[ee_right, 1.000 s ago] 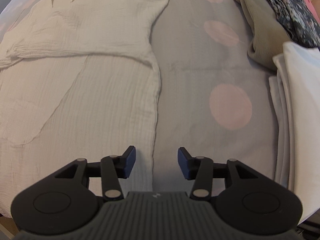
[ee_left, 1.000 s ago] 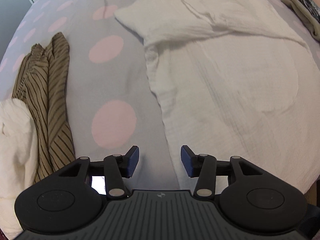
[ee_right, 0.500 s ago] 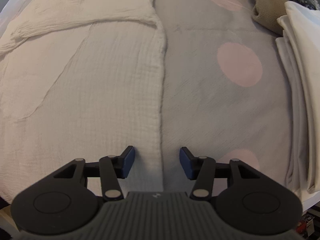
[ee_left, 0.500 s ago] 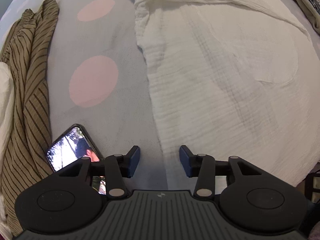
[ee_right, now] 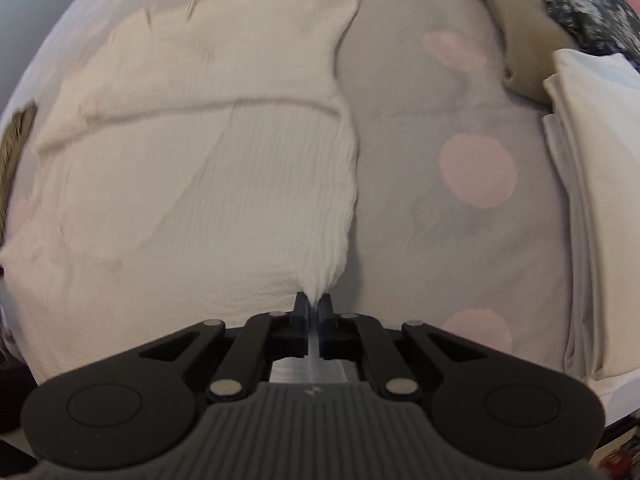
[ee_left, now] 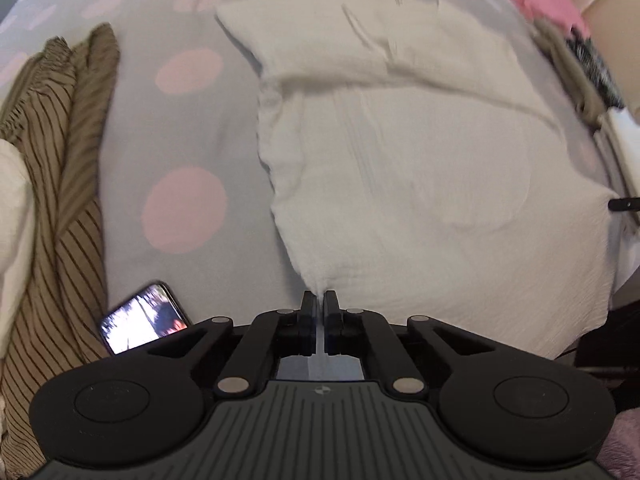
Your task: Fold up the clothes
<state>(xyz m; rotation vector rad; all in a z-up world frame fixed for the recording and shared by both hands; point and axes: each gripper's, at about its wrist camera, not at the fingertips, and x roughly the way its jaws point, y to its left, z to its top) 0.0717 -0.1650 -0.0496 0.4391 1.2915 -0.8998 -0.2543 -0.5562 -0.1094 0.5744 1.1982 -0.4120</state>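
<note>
Cream shirt (ee_left: 400, 168) lies spread flat on the bed (ee_left: 188, 128), on a grey cover with pink dots. Left hand-held gripper (ee_left: 319, 300) is clamped on the shirt's near left hem corner, cloth bunched between the pads. Right hand-held gripper (ee_right: 314, 302) is clamped likewise on the near right corner, fabric gathered to a point. Striped garment (ee_left: 60, 184) lies left of the shirt, phone (ee_left: 144, 318) beside it. Folded white pile (ee_right: 596, 184) sits to the right
</note>
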